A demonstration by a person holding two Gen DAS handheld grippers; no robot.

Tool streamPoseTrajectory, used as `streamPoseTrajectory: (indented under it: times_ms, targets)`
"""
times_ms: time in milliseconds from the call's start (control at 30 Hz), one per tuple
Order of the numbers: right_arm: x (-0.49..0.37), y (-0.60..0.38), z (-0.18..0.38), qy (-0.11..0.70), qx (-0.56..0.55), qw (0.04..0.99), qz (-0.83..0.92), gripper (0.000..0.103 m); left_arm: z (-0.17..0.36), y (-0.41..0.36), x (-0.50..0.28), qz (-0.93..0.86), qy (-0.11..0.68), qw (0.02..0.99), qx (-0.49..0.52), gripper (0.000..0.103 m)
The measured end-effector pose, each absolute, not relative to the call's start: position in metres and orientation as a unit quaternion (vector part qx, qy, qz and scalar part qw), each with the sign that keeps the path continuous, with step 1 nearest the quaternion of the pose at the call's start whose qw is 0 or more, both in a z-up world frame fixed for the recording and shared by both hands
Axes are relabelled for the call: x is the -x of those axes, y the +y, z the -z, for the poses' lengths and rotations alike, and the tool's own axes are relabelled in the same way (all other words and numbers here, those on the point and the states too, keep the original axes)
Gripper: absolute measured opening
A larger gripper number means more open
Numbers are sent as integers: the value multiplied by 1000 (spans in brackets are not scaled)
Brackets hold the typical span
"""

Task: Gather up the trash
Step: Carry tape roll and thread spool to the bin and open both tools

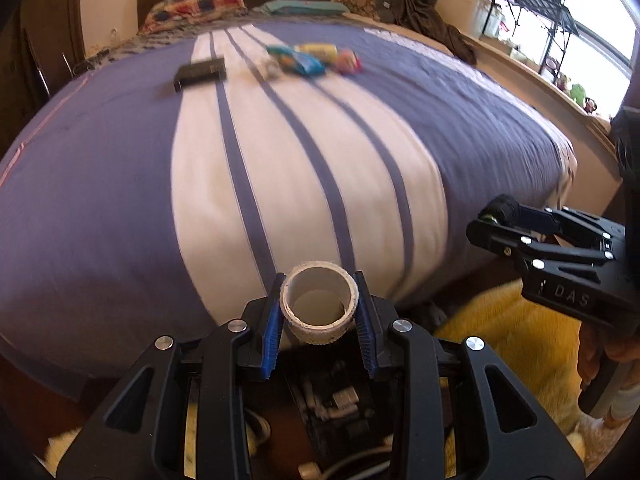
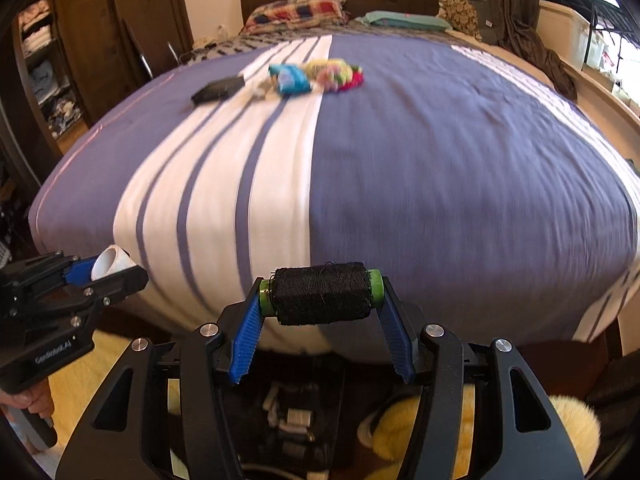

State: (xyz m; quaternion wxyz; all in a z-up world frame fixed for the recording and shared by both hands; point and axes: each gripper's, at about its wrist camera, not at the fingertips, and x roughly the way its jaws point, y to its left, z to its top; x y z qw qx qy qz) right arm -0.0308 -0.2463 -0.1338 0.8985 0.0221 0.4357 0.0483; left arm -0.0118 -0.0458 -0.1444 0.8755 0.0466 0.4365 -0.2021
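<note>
My left gripper [image 1: 319,304] is shut on a white tape roll [image 1: 319,304], held just off the foot of the bed; it also shows at the left of the right wrist view [image 2: 112,268]. My right gripper [image 2: 322,296] is shut on a spool of black thread with green ends [image 2: 322,296]; it shows at the right of the left wrist view [image 1: 504,212]. Far up the bed lie a blue wrapper [image 1: 298,62] [image 2: 290,78], a yellow packet [image 1: 320,51], a pink item [image 1: 348,62] [image 2: 340,76], and a black box [image 1: 200,73] [image 2: 218,89].
The bed has a purple cover with white stripes [image 1: 120,184] [image 2: 440,168]. Pillows [image 2: 296,14] lie at the headboard. A yellow fluffy rug [image 1: 512,336] lies on the floor below me. A wardrobe [image 2: 92,40] stands left, a window and wire shelf [image 1: 552,20] right.
</note>
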Motion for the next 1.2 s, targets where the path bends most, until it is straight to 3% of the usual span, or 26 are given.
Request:
streamPoseTrajectory:
  times_ms: [633,1000,1100,1200]
  targets:
    - [37,-229,249,572,-45,816,-65,56,278,-53,39,215,585,782,-16,31]
    - [32,-231,261,587,-54,805,-70,58,291,-56,38,220,606,765,-12,32]
    - [32,-233,262,584,-58,807,-69,68,291,-55,37,219,608,763,-13,40]
    - [31,-233,259,579,-58,810,-64,71,287,-55,37,215,604,767,-16,49]
